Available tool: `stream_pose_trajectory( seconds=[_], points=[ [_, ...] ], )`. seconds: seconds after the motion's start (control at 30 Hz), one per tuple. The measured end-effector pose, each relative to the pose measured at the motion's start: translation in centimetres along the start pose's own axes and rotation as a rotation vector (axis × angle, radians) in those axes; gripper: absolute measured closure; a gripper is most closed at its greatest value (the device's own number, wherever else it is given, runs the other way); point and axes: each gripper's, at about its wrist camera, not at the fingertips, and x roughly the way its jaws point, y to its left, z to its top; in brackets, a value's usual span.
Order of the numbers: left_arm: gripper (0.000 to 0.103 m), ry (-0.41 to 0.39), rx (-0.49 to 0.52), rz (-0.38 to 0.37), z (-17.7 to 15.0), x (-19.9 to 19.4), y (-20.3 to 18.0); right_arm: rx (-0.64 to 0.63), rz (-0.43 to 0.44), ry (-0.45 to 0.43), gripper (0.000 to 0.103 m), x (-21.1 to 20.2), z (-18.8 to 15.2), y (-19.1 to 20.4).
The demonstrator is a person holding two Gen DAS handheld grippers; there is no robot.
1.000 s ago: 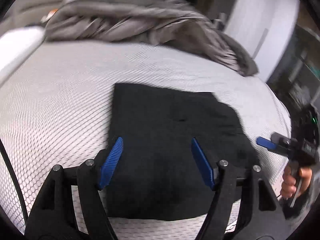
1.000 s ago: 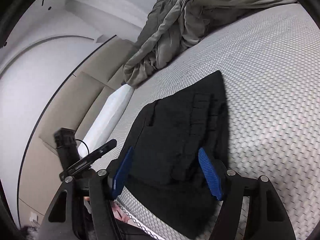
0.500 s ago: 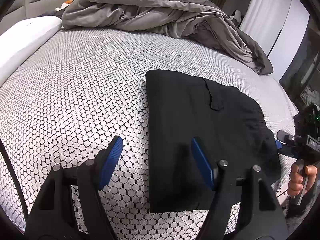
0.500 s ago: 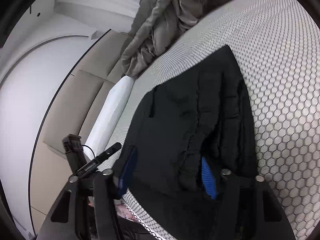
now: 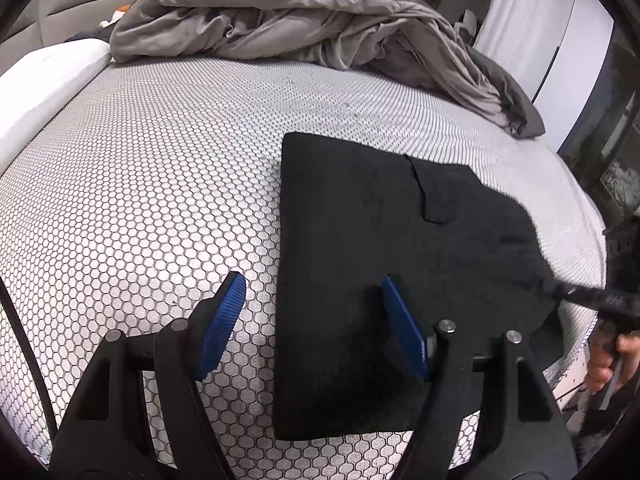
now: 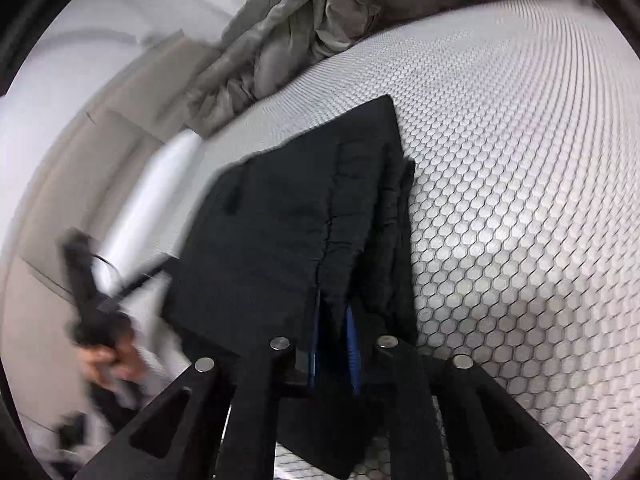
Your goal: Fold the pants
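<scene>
Farthest left, a long white pillow (image 5: 44, 80) lies along the edge of the bed (image 5: 140, 184), whose white sheet is printed with black hexagons. A crumpled grey duvet (image 5: 304, 20) is heaped at the far end.

My left claw (image 5: 310, 326) hangs open and empty above the sheet. One blue ribbed finger is over bare bed, the other over the left margin of the folded black fabric pants (image 5: 380, 260). A second ago this claw was straddling the middle of the pants; it has since slid off toward the left, so it no longer holds anything down.

The pants lie flat as a compact dark rectangle on the near right part of the bed, a small pocket flap showing on top.

At the right, my right claw (image 6: 333, 344) was wide open over the cloth a second ago. Now its blue pads have closed to a narrow gap with a bunched edge of the pants (image 6: 320, 220) pinched between them, at the gathered waistband side nearest me.

I judge that the pants are already folded down small, and this fresh pinch sets up one more fold or a tidying tug, with the left claw free to help.
</scene>
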Motion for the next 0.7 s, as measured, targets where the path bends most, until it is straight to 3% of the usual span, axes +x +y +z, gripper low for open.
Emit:
stream_pose_trajectory(
  seconds=[0.03,0.1,0.33,0.5,0.7],
  points=[
    [0.035,0.0,0.005,0.002,0.0,0.1,-0.1,0.015,0.031,-0.019,0.075,-0.6,0.1,-0.4],
    [0.035,-0.001,0.015,0.0,0.0,0.1,-0.5,0.021,0.033,-0.053,0.061,-1.7,-0.1,-1.0],
    [0.035,0.007,0.021,0.002,0.0,0.6,-1.1,0.117,0.104,-0.007,0.061,-0.1,0.6,-2.4],
    [0.035,0.001,0.02,0.005,-0.1,0.4,-0.9,0.067,0.173,-0.03,0.059,-2.1,0.6,-0.3],
    [0.035,0.007,0.016,0.012,-0.1,0.6,-0.9,0.05,0.117,0.051,0.058,0.9,0.2,0.1]
  ],
)
